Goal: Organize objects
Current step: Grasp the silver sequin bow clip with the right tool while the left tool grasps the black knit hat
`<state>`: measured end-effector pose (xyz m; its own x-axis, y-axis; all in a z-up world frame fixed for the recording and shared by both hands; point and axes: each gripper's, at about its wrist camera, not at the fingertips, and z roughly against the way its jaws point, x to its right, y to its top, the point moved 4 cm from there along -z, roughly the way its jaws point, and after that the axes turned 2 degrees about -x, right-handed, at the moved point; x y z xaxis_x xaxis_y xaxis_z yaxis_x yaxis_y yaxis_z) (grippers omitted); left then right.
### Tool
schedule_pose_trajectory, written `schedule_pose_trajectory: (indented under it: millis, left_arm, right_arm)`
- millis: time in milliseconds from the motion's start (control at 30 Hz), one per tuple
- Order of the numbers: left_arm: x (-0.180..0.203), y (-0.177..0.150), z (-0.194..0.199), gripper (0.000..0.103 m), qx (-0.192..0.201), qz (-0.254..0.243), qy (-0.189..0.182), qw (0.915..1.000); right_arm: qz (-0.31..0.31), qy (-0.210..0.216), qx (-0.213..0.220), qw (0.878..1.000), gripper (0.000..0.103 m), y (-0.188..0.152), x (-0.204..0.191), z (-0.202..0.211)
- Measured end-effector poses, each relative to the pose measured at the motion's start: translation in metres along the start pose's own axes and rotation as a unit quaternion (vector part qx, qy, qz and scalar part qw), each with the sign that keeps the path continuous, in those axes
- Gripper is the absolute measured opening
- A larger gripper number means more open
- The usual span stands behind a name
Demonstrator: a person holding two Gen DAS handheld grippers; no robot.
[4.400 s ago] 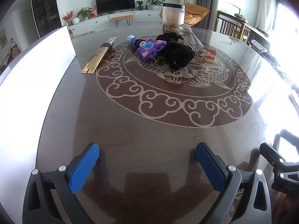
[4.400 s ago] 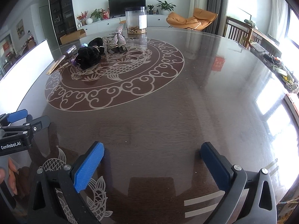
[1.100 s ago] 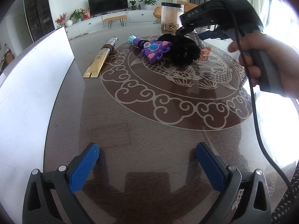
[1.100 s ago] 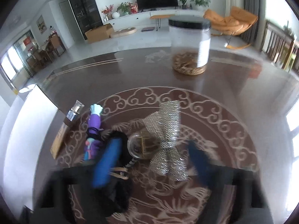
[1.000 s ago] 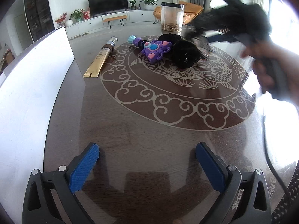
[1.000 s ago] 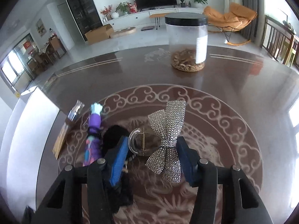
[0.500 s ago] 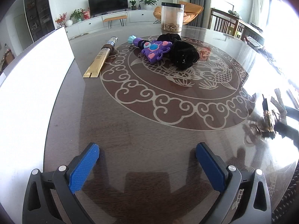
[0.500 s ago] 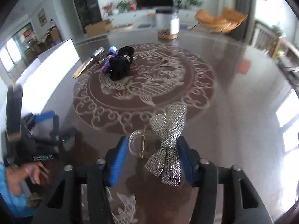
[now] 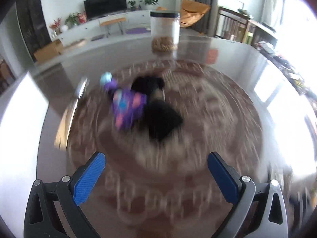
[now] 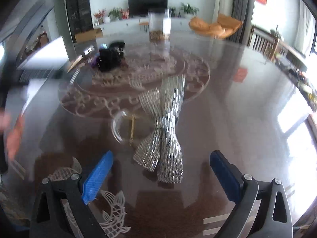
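Note:
A silver sequin bow clip [image 10: 166,130] with a clear round ring [image 10: 118,127] lies on the dark table just ahead of my right gripper [image 10: 160,172], which is open and empty. My left gripper [image 9: 156,170] is open and empty, above the table and short of a purple toy [image 9: 126,107] and a black fuzzy item [image 9: 160,119]. The left wrist view is blurred by motion. The same pile [image 10: 110,58] shows far off in the right wrist view.
A clear jar with a black lid [image 9: 164,33] stands at the table's far side, also in the right wrist view [image 10: 159,25]. A gold flat stick [image 9: 65,123] lies left of the toy. A white panel [image 9: 17,129] borders the table's left edge.
My right gripper has opened and let go of the bow clip, which now lies on the table. My left gripper has moved forward toward the purple toy and black item.

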<state>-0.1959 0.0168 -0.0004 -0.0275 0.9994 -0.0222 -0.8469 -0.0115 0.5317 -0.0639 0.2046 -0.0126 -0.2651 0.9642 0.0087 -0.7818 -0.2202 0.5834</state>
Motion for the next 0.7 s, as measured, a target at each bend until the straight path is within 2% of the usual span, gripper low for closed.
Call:
schedule_pose_trajectory:
  millis: [100, 167, 200, 233, 367, 500, 533, 567, 600, 633, 667, 700]
  left_arm:
    - [0.008, 0.025, -0.019, 0.100, -0.002, 0.002, 0.009, 1.0000]
    - [0.013, 0.027, -0.027, 0.041, 0.001, -0.009, 0.017, 0.9998]
    - [0.013, 0.024, -0.030, 0.029, -0.004, -0.013, 0.014, 0.9998]
    - [0.014, 0.019, -0.030, 0.027, -0.005, -0.012, 0.000, 0.9999]
    - [0.008, -0.028, -0.003, 0.027, 0.012, -0.006, -0.028, 0.9995]
    - [-0.010, -0.099, 0.041, 0.030, 0.005, 0.016, -0.037, 0.9992]
    - [-0.015, -0.118, 0.052, 0.036, 0.001, 0.021, -0.041, 0.9990]
    - [-0.018, -0.132, 0.059, 0.053, -0.005, 0.024, -0.043, 0.9988]
    - [-0.021, -0.146, 0.064, 0.065, -0.016, 0.025, -0.047, 0.9985]
    - [-0.023, -0.154, 0.065, 0.087, -0.025, 0.025, -0.053, 0.9980]
    - [-0.023, -0.158, 0.066, 0.092, -0.030, 0.025, -0.064, 0.9972]
    - [-0.024, -0.159, 0.067, 0.092, -0.027, 0.022, -0.078, 0.9963]
  right_arm:
    - [0.011, 0.001, 0.003, 1.000, 0.099, 0.000, -0.003, 0.000]
    - [0.010, 0.002, 0.003, 1.000, 0.099, 0.001, -0.003, 0.000]
    - [0.007, 0.005, 0.001, 1.000, 0.099, 0.001, -0.002, 0.000]
    - [0.004, 0.005, 0.001, 1.000, 0.099, 0.001, -0.001, 0.000]
    - [0.001, 0.005, 0.001, 1.000, 0.100, 0.001, 0.000, -0.001]
    - [0.004, 0.004, 0.001, 1.000, 0.100, 0.000, -0.002, -0.002]
    - [0.004, 0.004, 0.001, 1.000, 0.100, 0.000, -0.002, -0.002]
    - [0.004, 0.003, 0.001, 1.000, 0.100, 0.000, -0.002, -0.002]
    - [0.004, 0.003, 0.001, 1.000, 0.100, 0.000, -0.002, -0.001]
    - [0.004, 0.004, 0.001, 1.000, 0.100, 0.000, -0.002, -0.001]
    - [0.003, 0.004, 0.002, 1.000, 0.100, 0.000, -0.002, -0.001]
    - [0.002, 0.005, 0.003, 1.000, 0.100, 0.000, -0.001, -0.001]
